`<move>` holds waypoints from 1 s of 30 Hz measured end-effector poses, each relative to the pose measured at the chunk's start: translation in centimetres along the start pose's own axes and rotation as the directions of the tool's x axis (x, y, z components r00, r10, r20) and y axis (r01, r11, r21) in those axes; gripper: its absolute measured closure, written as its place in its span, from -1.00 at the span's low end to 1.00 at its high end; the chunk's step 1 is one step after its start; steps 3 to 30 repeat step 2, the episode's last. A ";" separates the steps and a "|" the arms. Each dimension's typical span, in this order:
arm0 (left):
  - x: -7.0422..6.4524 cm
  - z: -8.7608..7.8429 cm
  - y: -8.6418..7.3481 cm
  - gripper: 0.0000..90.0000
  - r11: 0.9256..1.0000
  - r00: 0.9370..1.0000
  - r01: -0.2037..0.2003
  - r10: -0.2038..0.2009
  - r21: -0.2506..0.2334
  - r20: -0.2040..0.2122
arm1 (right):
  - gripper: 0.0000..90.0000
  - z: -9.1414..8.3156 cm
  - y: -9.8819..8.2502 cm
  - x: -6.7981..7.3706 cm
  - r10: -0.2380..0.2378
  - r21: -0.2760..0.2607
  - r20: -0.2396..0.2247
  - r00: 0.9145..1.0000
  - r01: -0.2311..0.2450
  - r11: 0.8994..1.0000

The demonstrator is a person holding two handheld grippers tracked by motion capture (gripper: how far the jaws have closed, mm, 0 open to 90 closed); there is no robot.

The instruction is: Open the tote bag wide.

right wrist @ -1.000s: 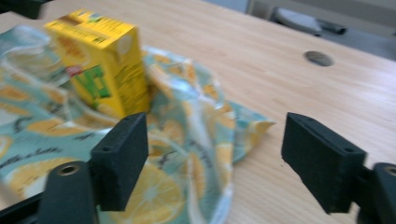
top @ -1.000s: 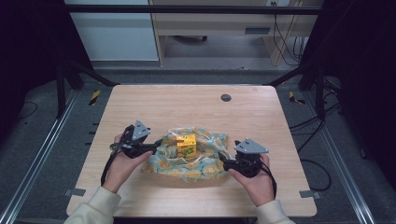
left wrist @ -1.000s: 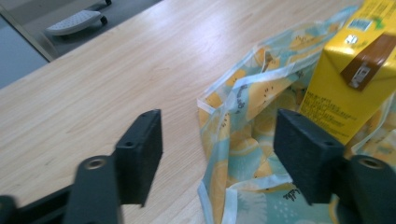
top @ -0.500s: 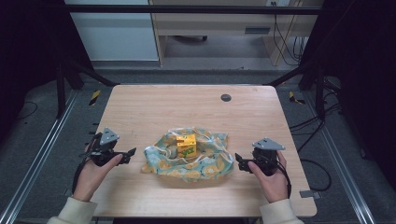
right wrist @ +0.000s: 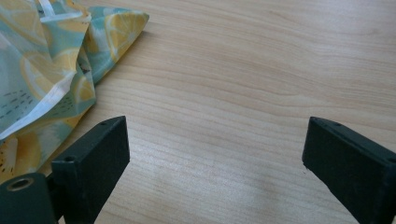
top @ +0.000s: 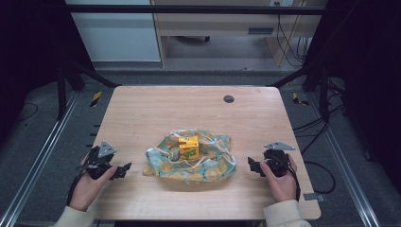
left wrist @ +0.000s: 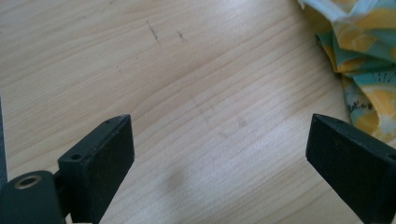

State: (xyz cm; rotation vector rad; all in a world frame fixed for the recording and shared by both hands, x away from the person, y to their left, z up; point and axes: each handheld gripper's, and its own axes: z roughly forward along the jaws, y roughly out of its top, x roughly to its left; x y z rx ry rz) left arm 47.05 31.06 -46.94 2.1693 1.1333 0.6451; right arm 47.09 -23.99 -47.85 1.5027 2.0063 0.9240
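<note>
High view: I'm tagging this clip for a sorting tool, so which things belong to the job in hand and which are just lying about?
Part of the job:
- lemon-print cloth, crumpled mid-table
- yellow box sitting on it
- left gripper, open
- right gripper, open

Just lying about:
- round dark cap set in the table
- cables on the floor

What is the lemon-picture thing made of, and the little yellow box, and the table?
The lemon-print cloth looks like thin woven fabric: it crumples into soft folds, matte. The yellow box seems to be printed cardboard, with sharp edges and flat faces, though I can't be sure. The table looks like pale wood or wood-look laminate: grain lines, smooth finish.
</note>
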 end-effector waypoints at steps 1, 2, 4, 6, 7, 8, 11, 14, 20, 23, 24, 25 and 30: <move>-0.1 0.1 0.2 -0.83 1.000 1.000 -0.001 0.001 -0.003 0.000 | -0.82 -0.1 0.0 0.1 -0.003 -0.005 0.003 1.000 0.003 1.000; -0.2 0.3 0.3 -0.83 1.000 1.000 -0.001 0.001 -0.008 -0.001 | -0.82 -0.1 0.1 0.2 -0.008 -0.006 0.005 1.000 0.008 1.000; -0.2 0.3 0.3 -0.83 1.000 1.000 -0.001 0.001 -0.008 -0.001 | -0.82 -0.1 0.1 0.2 -0.008 -0.006 0.005 1.000 0.008 1.000; -0.2 0.3 0.3 -0.83 1.000 1.000 -0.001 0.001 -0.008 -0.001 | -0.82 -0.1 0.1 0.2 -0.008 -0.006 0.005 1.000 0.008 1.000; -0.2 0.3 0.3 -0.83 1.000 1.000 -0.001 0.001 -0.008 -0.001 | -0.82 -0.1 0.1 0.2 -0.008 -0.006 0.005 1.000 0.008 1.000; -0.2 0.3 0.3 -0.83 1.000 1.000 -0.001 0.001 -0.008 -0.001 | -0.82 -0.1 0.1 0.2 -0.008 -0.006 0.005 1.000 0.008 1.000; -0.2 0.3 0.3 -0.83 1.000 1.000 -0.001 0.001 -0.008 -0.001 | -0.82 -0.1 0.1 0.2 -0.008 -0.006 0.005 1.000 0.008 1.000; -0.2 0.3 0.3 -0.83 1.000 1.000 -0.001 0.001 -0.008 -0.001 | -0.82 -0.1 0.1 0.2 -0.008 -0.006 0.005 1.000 0.008 1.000; -0.2 0.3 0.3 -0.83 1.000 1.000 -0.001 0.001 -0.008 -0.001 | -0.82 -0.1 0.1 0.2 -0.008 -0.006 0.005 1.000 0.008 1.000; -0.2 0.3 0.3 -0.83 1.000 1.000 -0.001 0.001 -0.008 -0.001 | -0.82 -0.1 0.1 0.2 -0.008 -0.006 0.005 1.000 0.008 1.000; -0.2 0.3 0.3 -0.83 1.000 1.000 -0.001 0.001 -0.008 -0.001 | -0.82 -0.1 0.1 0.2 -0.008 -0.006 0.005 1.000 0.008 1.000; -0.2 0.3 0.3 -0.83 1.000 1.000 -0.001 0.001 -0.008 -0.001 | -0.82 -0.1 0.1 0.2 -0.008 -0.006 0.005 1.000 0.008 1.000; -0.2 0.3 0.3 -0.83 1.000 1.000 -0.001 0.001 -0.008 -0.001 | -0.82 -0.1 0.1 0.2 -0.008 -0.006 0.005 1.000 0.008 1.000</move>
